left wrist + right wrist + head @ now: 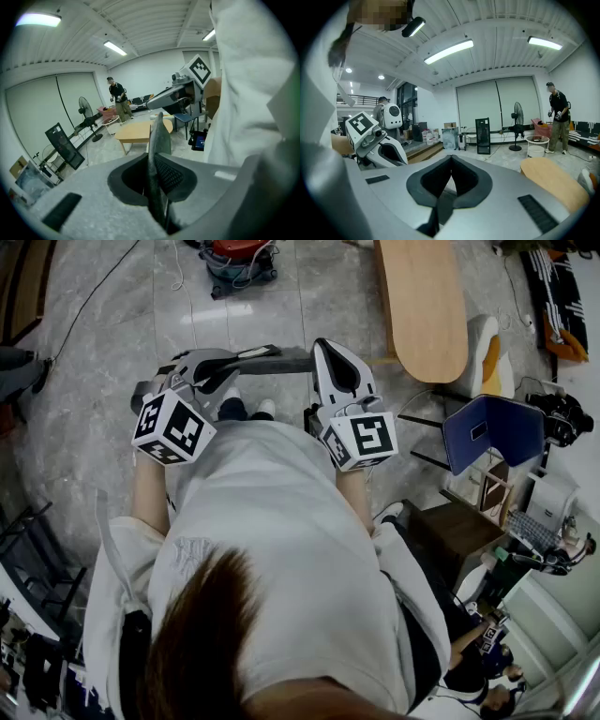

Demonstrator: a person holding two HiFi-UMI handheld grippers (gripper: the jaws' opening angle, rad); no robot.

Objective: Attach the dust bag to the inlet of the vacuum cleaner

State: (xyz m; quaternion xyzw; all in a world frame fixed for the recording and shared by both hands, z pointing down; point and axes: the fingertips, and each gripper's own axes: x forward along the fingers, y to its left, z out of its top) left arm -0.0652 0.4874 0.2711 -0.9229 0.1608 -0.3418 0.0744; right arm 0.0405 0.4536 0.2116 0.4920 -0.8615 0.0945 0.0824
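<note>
Fabric of the dust bag (159,133), thin and grey, stands edge-on in the left gripper (157,164), whose jaws are pinched almost together on it, just ahead of the person's white shirt (281,521). Farther off on the marble floor (112,343), the red-topped vacuum cleaner (239,261) sits well apart from both grippers. The right gripper (450,161) has its jaws fully together and holds nothing. A wooden table (422,306) stands at the right.
</note>
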